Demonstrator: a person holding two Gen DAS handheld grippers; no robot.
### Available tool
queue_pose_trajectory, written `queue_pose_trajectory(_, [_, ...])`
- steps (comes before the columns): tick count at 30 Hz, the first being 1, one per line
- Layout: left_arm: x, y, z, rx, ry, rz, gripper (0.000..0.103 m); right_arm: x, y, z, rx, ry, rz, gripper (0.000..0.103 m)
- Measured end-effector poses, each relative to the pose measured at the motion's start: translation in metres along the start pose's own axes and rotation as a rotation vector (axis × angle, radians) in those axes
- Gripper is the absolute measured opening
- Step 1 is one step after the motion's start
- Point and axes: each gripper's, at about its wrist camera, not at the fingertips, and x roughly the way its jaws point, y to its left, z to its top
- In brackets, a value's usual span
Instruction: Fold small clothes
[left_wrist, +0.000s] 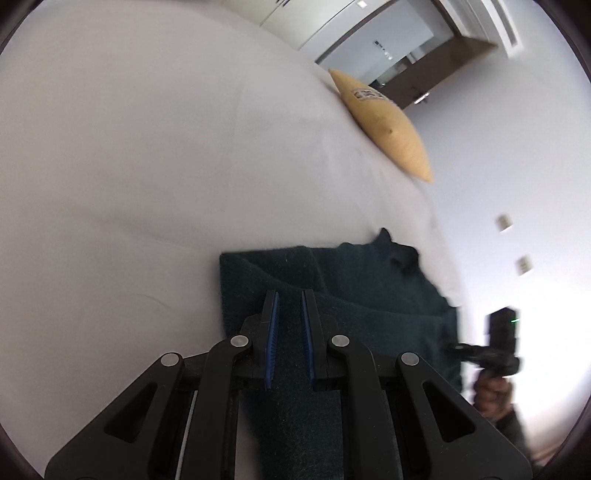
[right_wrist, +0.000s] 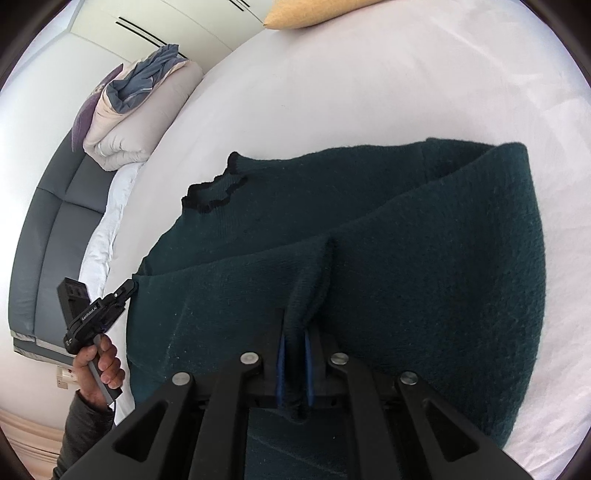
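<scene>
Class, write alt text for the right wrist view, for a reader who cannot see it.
The right gripper pinches a raised fold of a dark green sweater spread on a white bed. At left, a hand holds the left gripper at the sweater's edge.

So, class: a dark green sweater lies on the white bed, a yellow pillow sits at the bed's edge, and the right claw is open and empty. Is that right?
Not quite: the right wrist view shows the right claw shut on a pinched fold of the sweater. The rest holds.
</scene>
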Motion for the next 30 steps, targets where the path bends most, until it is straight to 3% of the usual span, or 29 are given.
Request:
queue_pose_trajectory(3, [0.011,0.007,-0.001,-0.040,0.047,-0.081,0.011,0.000,0.000,0.000,0.002,0.001,0.001,0.006])
queue_pose_trajectory(8, [0.007,0.016,-0.012,-0.066,0.059,-0.118,0.011,-0.001,0.001,0.000,0.005,0.000,-0.001,0.006])
queue_pose_trajectory(14, [-0.016,0.003,-0.042,0.046,0.091,-0.055,0.011,-0.002,-0.001,-0.001,0.024,-0.007,0.003,0.006])
queue_pose_trajectory(24, [-0.027,-0.024,-0.074,0.233,0.117,0.171,0.011,-0.009,0.005,-0.005,-0.002,0.001,-0.057,0.007])
queue_pose_trajectory(30, [-0.029,-0.023,-0.074,0.214,0.118,0.175,0.011,-0.010,0.014,-0.010,-0.030,-0.006,-0.107,0.007])
